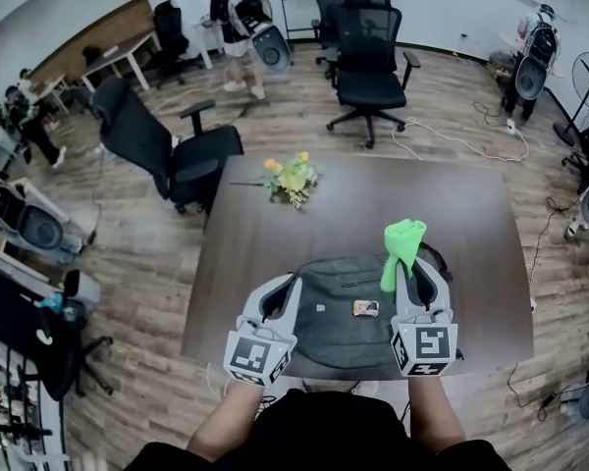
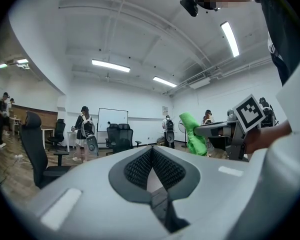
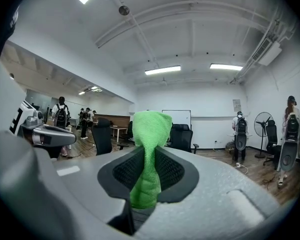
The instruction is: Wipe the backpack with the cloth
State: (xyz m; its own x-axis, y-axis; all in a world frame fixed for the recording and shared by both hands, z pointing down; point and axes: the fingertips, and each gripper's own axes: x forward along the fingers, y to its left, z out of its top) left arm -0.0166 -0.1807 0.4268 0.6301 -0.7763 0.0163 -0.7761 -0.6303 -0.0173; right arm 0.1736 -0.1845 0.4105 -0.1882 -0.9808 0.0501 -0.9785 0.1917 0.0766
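Note:
A dark grey backpack [image 1: 342, 312] lies flat on the near part of the brown table [image 1: 471, 224]. My right gripper [image 1: 416, 271] is held above the backpack's right side and is shut on a green cloth [image 1: 402, 245], which stands up out of the jaws. In the right gripper view the green cloth [image 3: 148, 154] is pinched between the black pads [image 3: 171, 171]. My left gripper [image 1: 280, 290] hovers over the backpack's left side, shut with nothing in it. In the left gripper view its black pads [image 2: 165, 169] meet, and the cloth [image 2: 192, 134] shows to the right. Both gripper cameras look level across the room.
A small bunch of yellow and orange flowers [image 1: 292, 178] lies on the table beyond the backpack. Black office chairs stand at the table's far left [image 1: 157, 150] and behind it [image 1: 368, 62]. A person with a backpack [image 1: 240, 23] stands at the back. Cables [image 1: 452, 140] trail on the floor.

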